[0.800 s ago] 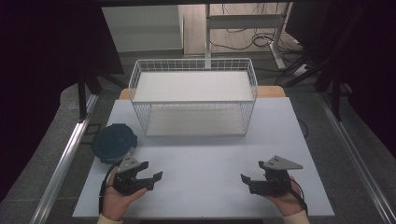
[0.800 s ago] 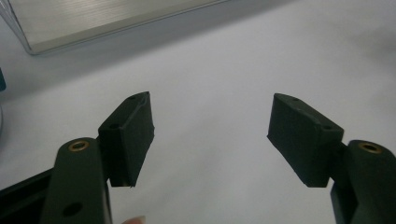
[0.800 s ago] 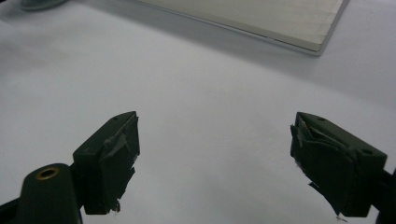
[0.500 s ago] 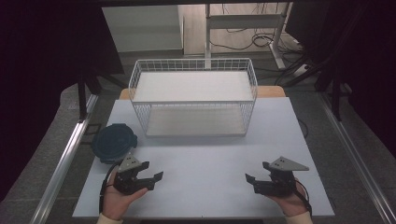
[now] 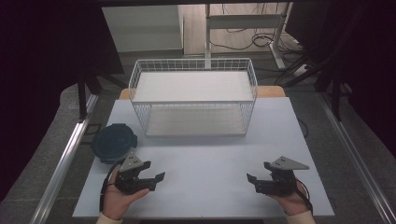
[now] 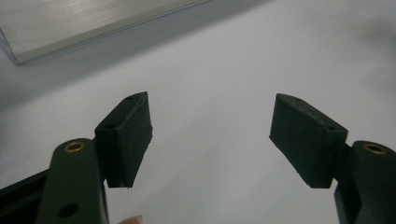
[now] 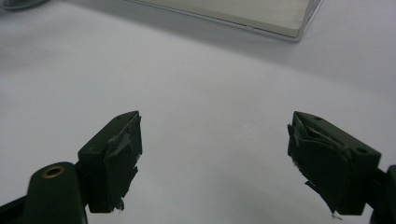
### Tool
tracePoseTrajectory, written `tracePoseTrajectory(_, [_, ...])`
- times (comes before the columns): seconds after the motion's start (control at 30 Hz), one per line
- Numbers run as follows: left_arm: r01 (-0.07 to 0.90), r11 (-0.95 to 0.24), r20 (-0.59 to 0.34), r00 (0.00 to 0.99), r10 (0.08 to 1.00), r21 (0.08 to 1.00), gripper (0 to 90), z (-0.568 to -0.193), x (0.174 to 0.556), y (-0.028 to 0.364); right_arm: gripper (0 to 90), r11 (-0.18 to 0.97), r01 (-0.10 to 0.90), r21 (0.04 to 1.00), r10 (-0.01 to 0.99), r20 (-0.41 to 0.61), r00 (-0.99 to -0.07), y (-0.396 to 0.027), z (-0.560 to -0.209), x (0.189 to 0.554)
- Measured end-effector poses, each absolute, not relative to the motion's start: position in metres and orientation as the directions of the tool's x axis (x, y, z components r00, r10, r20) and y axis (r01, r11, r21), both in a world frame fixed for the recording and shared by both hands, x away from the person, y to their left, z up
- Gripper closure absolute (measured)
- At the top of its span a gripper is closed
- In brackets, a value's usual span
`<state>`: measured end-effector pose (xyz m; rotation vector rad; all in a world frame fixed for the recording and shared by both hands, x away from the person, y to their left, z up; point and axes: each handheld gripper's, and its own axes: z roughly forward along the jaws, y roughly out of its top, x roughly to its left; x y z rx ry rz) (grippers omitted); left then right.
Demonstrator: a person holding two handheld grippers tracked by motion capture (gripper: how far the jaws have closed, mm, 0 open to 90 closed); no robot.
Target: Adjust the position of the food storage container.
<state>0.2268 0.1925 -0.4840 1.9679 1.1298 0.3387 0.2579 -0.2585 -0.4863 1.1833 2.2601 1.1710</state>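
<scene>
Both hands rest low at the table's (image 5: 205, 154) near edge, w/ nothing picked up yet. Left gripper (image 5: 156, 179) sits by the near-left corner, jaws spread wide, empty. Right gripper (image 5: 254, 183) by the near-right corner, jaws also spread wide, empty.

Nearest thing to grab looks like the dark blue round lidded container (image 5: 113, 142), at the left edge, just beyond the left gripper and overhanging the table's side a bit. White wire rack (image 5: 194, 100) stands at the far edge, both shelves bare.

Prob. next: left gripper goes for the container. Advice: come at the rim from the table side, not the overhang, so it isn't pushed off. Pinch the rim squarely; lid looks smooth, could slip.
</scene>
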Motion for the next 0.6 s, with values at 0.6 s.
tracePoseTrajectory(0.6, [0.573,-0.251,-0.139,0.55,0.824,0.78,29.7,-0.441,0.236,0.21,17.8,0.283,0.52,0.806,0.802,0.099,-0.59,-0.26,-0.481,0.258])
